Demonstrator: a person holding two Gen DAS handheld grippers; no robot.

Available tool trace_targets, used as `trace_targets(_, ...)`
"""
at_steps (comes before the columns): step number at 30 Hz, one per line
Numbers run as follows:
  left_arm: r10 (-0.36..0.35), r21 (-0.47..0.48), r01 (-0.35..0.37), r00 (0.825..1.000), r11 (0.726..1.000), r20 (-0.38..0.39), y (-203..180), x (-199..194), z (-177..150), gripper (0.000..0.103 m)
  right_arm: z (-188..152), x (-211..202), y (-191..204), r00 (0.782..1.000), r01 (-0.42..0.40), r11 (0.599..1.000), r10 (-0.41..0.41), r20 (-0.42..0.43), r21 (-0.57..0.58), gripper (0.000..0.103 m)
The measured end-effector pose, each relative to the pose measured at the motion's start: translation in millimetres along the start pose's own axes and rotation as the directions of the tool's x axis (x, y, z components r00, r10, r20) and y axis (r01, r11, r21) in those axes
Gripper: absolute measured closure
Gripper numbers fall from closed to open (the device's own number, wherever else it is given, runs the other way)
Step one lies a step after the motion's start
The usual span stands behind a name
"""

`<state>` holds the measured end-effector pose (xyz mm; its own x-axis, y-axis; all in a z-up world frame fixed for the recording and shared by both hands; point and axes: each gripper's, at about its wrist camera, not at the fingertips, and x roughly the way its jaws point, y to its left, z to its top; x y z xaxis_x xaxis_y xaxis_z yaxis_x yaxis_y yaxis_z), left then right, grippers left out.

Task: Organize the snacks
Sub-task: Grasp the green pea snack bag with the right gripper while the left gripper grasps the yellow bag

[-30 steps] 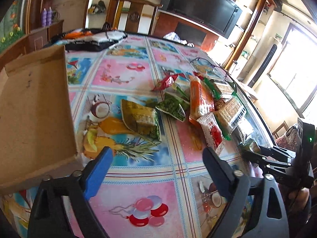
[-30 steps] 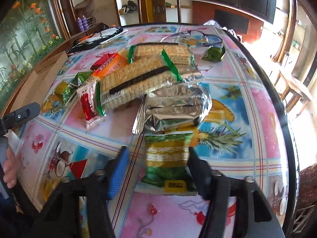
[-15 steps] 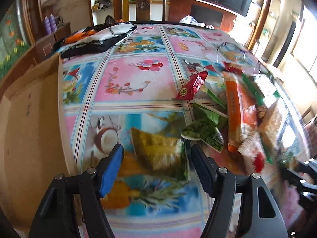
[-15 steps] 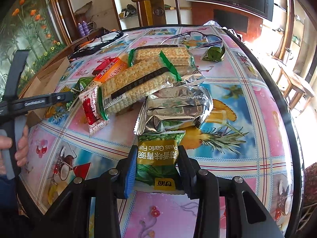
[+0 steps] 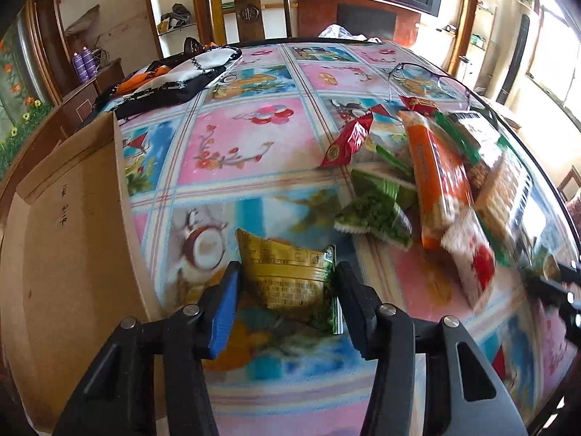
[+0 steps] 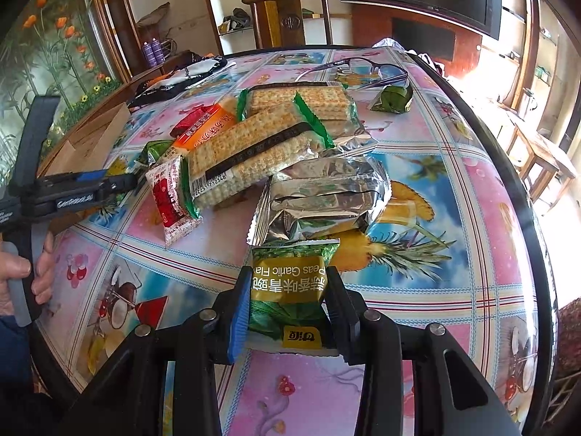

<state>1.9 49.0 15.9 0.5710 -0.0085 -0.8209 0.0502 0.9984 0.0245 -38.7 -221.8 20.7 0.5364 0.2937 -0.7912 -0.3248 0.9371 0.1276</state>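
A yellow-green snack packet [image 5: 287,283] lies flat on the picture-print tablecloth [image 5: 232,145]. My left gripper [image 5: 287,269] straddles it. Its jaws are closing, and the pads sit right at the packet's two side edges without squeezing it. My right gripper [image 6: 289,272] is shut on a green garlic-peas packet [image 6: 287,298] at the near end of the snack pile. The pile holds cracker packs [image 6: 254,152], a silver pack [image 6: 319,203], an orange pack [image 5: 435,178] and a red-and-white packet [image 6: 170,200]. An open cardboard box [image 5: 72,236] stands just left of the left gripper.
Eyeglasses [image 6: 356,67] and a small green packet [image 6: 392,100] lie at the far right of the table. A black-and-white cloth [image 5: 170,80] covers the far left corner. A person's hand [image 6: 21,276] holds the left gripper. The round table edge [image 6: 537,218] curves along the right.
The left gripper moved in over the yellow-green packet and its jaws narrowed around it. The right gripper's jaws closed onto the peas packet and have since held still.
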Motion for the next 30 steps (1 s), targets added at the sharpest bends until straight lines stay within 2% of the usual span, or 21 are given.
trace_targets(3,-0.036,-0.012,0.036,0.999,0.999,0.003,6.7,-5.5,-4.3,0.051,0.3,0.3,-1.4,1.000,-0.008,1.000,0.008,0.001,0.005,0.061)
trace_targets(5,-0.075,-0.027,0.075,0.997,0.997,0.004,7.8,-7.9,-2.4,0.044,0.5,0.6,-1.0,1.000,-0.007,1.000,0.007,0.000,0.003,0.061)
trace_targets(6,-0.068,-0.023,0.068,0.998,0.997,0.005,5.9,-8.0,-1.1,0.037,0.6,0.6,-0.9,1.000,-0.006,1.000,0.006,0.000,0.002,0.061)
trace_targets(8,-0.038,-0.005,0.038,0.999,0.999,-0.001,0.2,-4.9,1.2,0.036,0.7,0.5,-0.9,1.000,-0.008,1.000,0.008,0.000,0.003,0.061)
trace_targets(10,-0.025,0.005,0.025,0.999,1.000,-0.038,-3.1,4.0,2.6,0.036,0.6,0.4,-1.6,1.000,-0.012,1.000,0.012,0.002,0.007,0.061)
trace_targets(12,-0.004,0.026,0.004,1.000,1.000,-0.028,-6.8,5.2,1.8,0.036,0.2,0.2,-3.0,1.000,-0.021,1.000,0.021,0.003,0.014,0.061)
trace_targets(14,0.005,0.038,-0.004,1.000,0.999,-0.023,-10.0,3.6,0.8,0.039,-0.1,-0.1,-3.4,1.000,-0.023,1.000,0.023,0.004,0.016,0.061)
trace_targets(15,0.003,0.037,-0.003,1.000,0.999,-0.016,-11.3,2.5,0.1,0.052,0.0,-0.1,-2.8,1.000,-0.022,1.000,0.022,0.004,0.015,0.061)
trace_targets(18,0.005,0.044,-0.005,1.000,0.999,-0.002,-16.9,-0.6,-2.9,0.059,0.0,0.0,-3.2,1.000,-0.018,1.000,0.018,0.004,0.013,0.062)
trace_targets(27,-0.097,0.041,0.096,0.995,0.994,0.010,-28.5,-17.2,-14.5,0.060,-0.9,-4.2,-7.2,1.000,-0.022,0.999,0.021,0.021,0.036,0.064)
trace_targets(30,-0.141,0.023,0.140,0.989,0.990,0.038,-29.3,-25.9,-13.6,0.060,-1.6,-11.0,-6.7,0.998,-0.025,0.999,0.023,0.055,0.039,0.064)
